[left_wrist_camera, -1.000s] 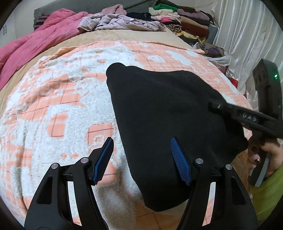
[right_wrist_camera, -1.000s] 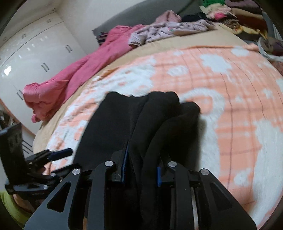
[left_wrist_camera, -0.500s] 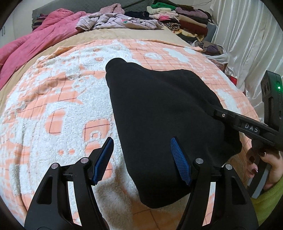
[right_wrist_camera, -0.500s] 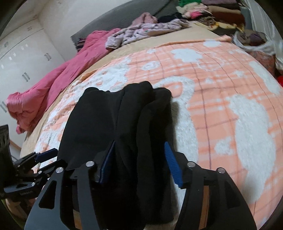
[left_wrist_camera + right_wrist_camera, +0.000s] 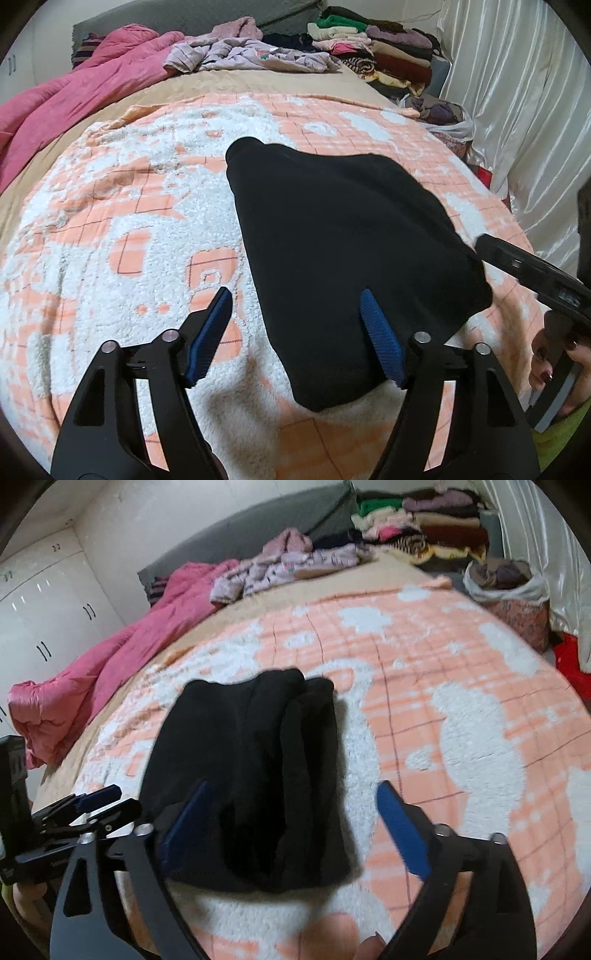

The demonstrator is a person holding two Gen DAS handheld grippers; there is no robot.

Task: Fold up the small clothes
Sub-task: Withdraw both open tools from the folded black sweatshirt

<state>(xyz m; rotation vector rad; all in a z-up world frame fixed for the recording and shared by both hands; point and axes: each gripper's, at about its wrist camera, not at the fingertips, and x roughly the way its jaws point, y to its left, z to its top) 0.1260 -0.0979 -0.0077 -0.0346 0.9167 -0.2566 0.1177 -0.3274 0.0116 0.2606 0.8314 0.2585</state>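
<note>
A black garment [image 5: 332,221] lies folded on the orange-and-white fleece blanket [image 5: 110,221]. In the right wrist view the black garment [image 5: 251,746] shows several lengthwise folds. My left gripper [image 5: 295,299] hovers over its near left edge, jaws opening; one finger is above the cloth and the other above the blanket, and nothing is pinched. My right gripper [image 5: 291,786] is at the garment's other near end with jaws opening wide. Cloth lies between and below its blue pads [image 5: 399,823], untouched. Each gripper shows in the other's view: right gripper [image 5: 517,262], left gripper [image 5: 99,797].
A pink duvet [image 5: 74,99] lies along the far left of the bed, with loose lilac clothes [image 5: 251,55] at its head. Folded clothes are stacked [image 5: 388,55] at the far right. A white curtain [image 5: 517,110] and a plastic bag [image 5: 506,579] border the bed's right side.
My right gripper let go of the garment's folded end, spread its jaws wide and drew back. The garment now rests flat. The left gripper stayed put and widened slightly.
</note>
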